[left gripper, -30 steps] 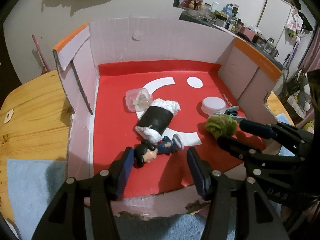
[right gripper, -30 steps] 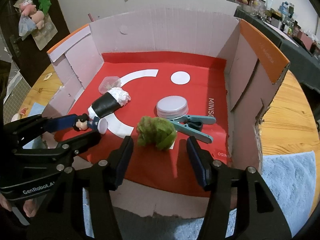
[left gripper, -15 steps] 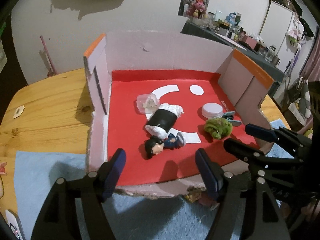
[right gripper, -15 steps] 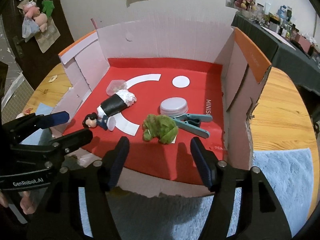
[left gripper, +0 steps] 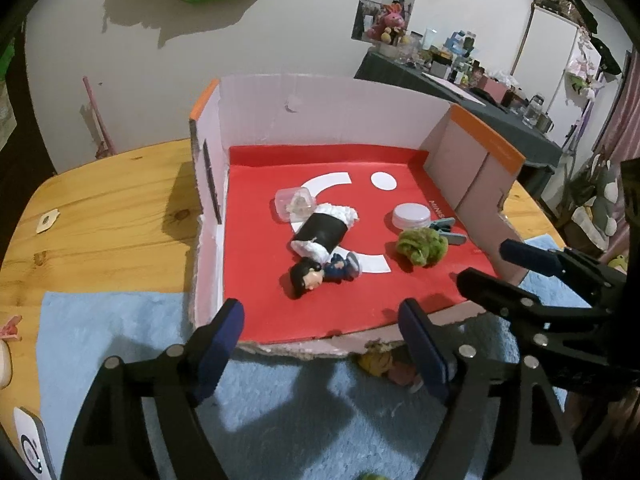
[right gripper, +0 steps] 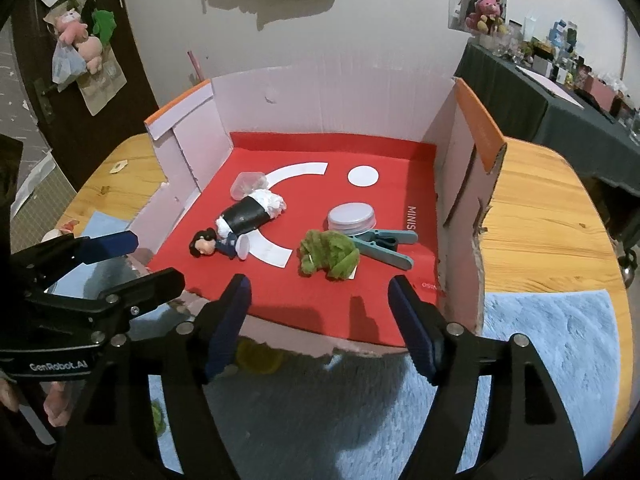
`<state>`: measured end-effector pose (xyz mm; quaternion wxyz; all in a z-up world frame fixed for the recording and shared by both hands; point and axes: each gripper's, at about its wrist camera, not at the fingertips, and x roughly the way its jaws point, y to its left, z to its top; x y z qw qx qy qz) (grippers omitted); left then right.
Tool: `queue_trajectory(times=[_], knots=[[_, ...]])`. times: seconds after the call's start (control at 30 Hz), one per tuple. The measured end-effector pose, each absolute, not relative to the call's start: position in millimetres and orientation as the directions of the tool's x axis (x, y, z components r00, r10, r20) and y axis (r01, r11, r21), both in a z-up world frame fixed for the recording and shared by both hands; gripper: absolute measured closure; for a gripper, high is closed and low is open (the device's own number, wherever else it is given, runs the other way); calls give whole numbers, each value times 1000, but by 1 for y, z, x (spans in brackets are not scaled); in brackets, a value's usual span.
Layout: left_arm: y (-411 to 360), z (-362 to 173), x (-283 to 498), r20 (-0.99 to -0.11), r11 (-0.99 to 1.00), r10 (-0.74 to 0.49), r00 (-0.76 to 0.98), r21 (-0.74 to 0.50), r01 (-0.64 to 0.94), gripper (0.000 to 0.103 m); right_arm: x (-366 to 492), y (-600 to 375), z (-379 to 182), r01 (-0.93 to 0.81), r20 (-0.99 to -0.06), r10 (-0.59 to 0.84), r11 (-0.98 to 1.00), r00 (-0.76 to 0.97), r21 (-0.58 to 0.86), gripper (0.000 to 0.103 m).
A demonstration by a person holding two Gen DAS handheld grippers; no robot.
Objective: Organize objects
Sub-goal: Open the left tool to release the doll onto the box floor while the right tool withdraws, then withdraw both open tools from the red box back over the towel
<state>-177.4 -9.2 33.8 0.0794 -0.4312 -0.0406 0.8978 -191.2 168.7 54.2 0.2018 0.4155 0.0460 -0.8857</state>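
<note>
Both grippers hung over the blue fleece mat [left gripper: 120, 344], just short of the torn near edge of one open cardboard box [left gripper: 320, 120] with a red floor. The left gripper [left gripper: 320, 344] had its jaws apart and still spreading, with nothing between the pads. The right gripper [right gripper: 320, 320] was likewise spread and widening, with nothing pinched. In the right wrist view the left gripper appeared at lower left; in the left wrist view the right gripper appeared at right.

Six items lay on the red floor, all beyond the fingertips and clear of them:
- One dark-haired figurine [left gripper: 320, 274], lying on its side, directly ahead of the left gripper and nearest to it.
- One black roll with white ends [left gripper: 324, 232], touching the figurine on its far side.
- One clear plastic cup [left gripper: 294, 204], tipped over, just beyond the roll.
- One green plush toy [right gripper: 330, 254], directly ahead of the right gripper.
- One round white lidded jar [right gripper: 352, 218], just beyond the plush.
- One teal clothes peg [right gripper: 384, 246], beside the plush and partly under the jar.

One small yellowish toy [left gripper: 378, 360] lay on the mat against the box's near edge, between the two grippers. The box and mat rested on one wooden table [left gripper: 100, 200].
</note>
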Motion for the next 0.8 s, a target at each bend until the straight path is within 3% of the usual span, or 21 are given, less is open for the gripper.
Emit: queue_trajectory(times=[0.33, 0.63, 0.8], knots=[[-9, 39, -161, -755, -986, 167, -634, -129, -106, 8, -172, 178, 65, 385, -728, -318, -919, -607, 81, 15], [-12, 41, -149, -755, -988, 156, -637, -117, -104, 3, -159, 186, 74, 375, -706, -320, -923, -632, 83, 5], [-11, 41, -141, -754, -987, 157, -638, -110, -113, 2, -152, 186, 74, 379, -705, -322, -922, -632, 81, 5]])
